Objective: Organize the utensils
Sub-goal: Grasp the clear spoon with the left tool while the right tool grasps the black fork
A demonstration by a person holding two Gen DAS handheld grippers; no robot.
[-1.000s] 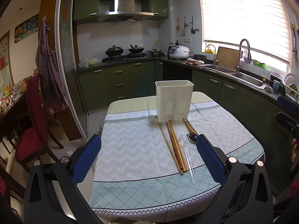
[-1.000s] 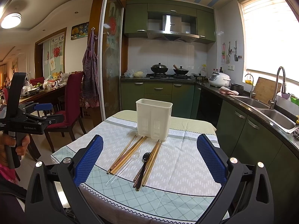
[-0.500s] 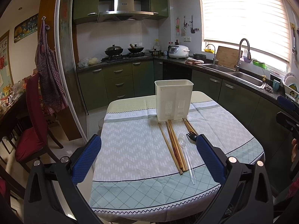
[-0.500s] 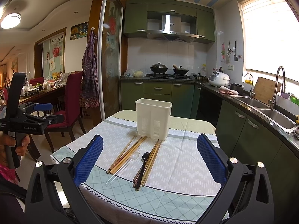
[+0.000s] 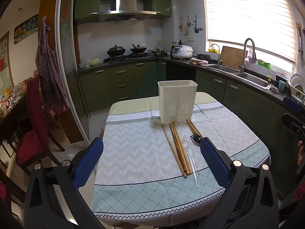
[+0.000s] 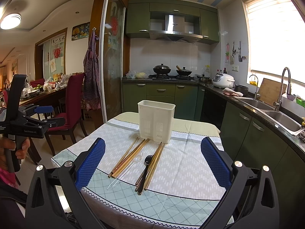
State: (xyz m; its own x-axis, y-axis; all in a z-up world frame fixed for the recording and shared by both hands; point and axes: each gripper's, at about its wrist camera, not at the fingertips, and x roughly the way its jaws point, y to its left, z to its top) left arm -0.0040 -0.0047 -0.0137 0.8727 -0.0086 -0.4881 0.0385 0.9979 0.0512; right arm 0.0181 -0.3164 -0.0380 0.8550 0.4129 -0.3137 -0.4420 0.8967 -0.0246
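A white slotted utensil holder [image 5: 177, 101] [image 6: 155, 121] stands upright at the table's far middle. In front of it lie a group of wooden chopsticks [image 5: 176, 148] [image 6: 129, 157], a clear plastic spoon [image 5: 189, 154] [image 6: 126, 169], a black fork [image 5: 196, 138] [image 6: 145, 168] and a second bundle of chopsticks [image 5: 192, 126] [image 6: 154, 164]. My left gripper [image 5: 150, 145] is open above the near-left table edge, well short of the utensils. My right gripper [image 6: 152, 143] is open above the near-right edge, holding nothing. Each gripper appears at the other view's border: left gripper [image 6: 28, 118], right gripper [image 5: 293, 114].
The table carries a patterned tablecloth [image 5: 133, 152]. A red chair [image 5: 34, 126] stands to its left beside a sliding glass door [image 5: 66, 76]. Green cabinets, a stove with woks [image 5: 125, 50] and a sink [image 5: 247, 75] line the far and right walls. A hand [image 6: 21, 148] grips the left tool.
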